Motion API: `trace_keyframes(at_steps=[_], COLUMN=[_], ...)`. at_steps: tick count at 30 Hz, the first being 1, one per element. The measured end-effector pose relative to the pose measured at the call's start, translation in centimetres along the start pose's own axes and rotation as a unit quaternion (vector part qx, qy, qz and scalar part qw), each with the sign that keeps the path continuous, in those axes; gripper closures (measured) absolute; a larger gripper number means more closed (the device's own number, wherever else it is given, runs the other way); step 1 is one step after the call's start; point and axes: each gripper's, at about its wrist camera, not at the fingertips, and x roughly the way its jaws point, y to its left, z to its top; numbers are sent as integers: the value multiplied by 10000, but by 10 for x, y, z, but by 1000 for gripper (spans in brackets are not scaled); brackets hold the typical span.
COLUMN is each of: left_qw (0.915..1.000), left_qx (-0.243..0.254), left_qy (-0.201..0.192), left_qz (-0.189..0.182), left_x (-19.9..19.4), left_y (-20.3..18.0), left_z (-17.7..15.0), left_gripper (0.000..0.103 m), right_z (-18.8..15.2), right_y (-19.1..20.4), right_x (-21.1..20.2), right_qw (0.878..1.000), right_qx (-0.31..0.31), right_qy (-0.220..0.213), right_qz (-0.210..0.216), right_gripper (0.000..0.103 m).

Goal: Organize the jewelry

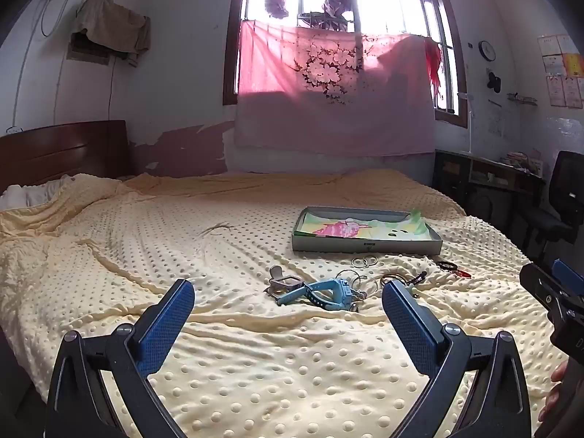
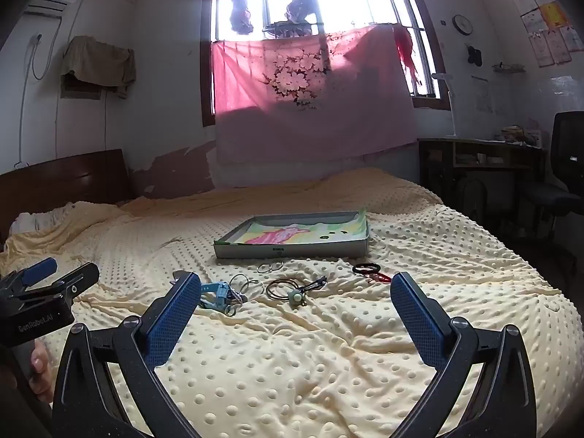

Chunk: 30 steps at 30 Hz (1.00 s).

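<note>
Jewelry lies loose on the yellow dotted bedspread: a blue watch (image 1: 321, 292) (image 2: 215, 294), a beige watch (image 1: 283, 279), small metal rings (image 1: 365, 261) (image 2: 270, 266), thin bangles (image 2: 281, 288), a black hair tie (image 2: 366, 267) and a red clip (image 2: 379, 276). Just behind them sits a shallow grey box (image 1: 365, 246) (image 2: 292, 252) lined with colourful paper. My left gripper (image 1: 287, 284) hovers open, short of the watches. My right gripper (image 2: 295, 277) is open too, short of the bangles. Neither holds anything.
A dark wooden headboard (image 1: 62, 149) and a pillow are at the far left. A desk (image 2: 478, 160) and a black office chair (image 2: 562, 168) stand beside the bed on the right. A person's fingers (image 2: 38, 361) grip the left handle.
</note>
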Motion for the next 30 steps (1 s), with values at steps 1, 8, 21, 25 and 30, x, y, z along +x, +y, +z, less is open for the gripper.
trace_keyframes(at_steps=[1, 8, 21, 25, 30], left_qw=[10000, 10000, 10000, 10000, 10000], left_qx=[-21, -14, -12, -42, -52], left_qy=[-68, -12, -2, -7, -7], left_qz=[13, -30, -40, -56, -63], left_x=[-1, 0, -2, -1, -1], left_y=[0, -1, -7, -6, -6], left_z=[0, 0, -2, -4, -4], left_gripper=[0, 0, 0, 0, 0], right_z=[0, -2, 0, 0, 0], right_y=[0, -3, 0, 0, -2], right_x=[0, 0, 3, 1, 1], right_qw=[10000, 9999, 9999, 9999, 10000], right_qx=[53, 120, 107, 96, 83], right_qy=[-68, -38, -9, -13, -19], right_qz=[20, -12, -29, -33, -37], right_gripper=[1, 1, 1, 1, 1])
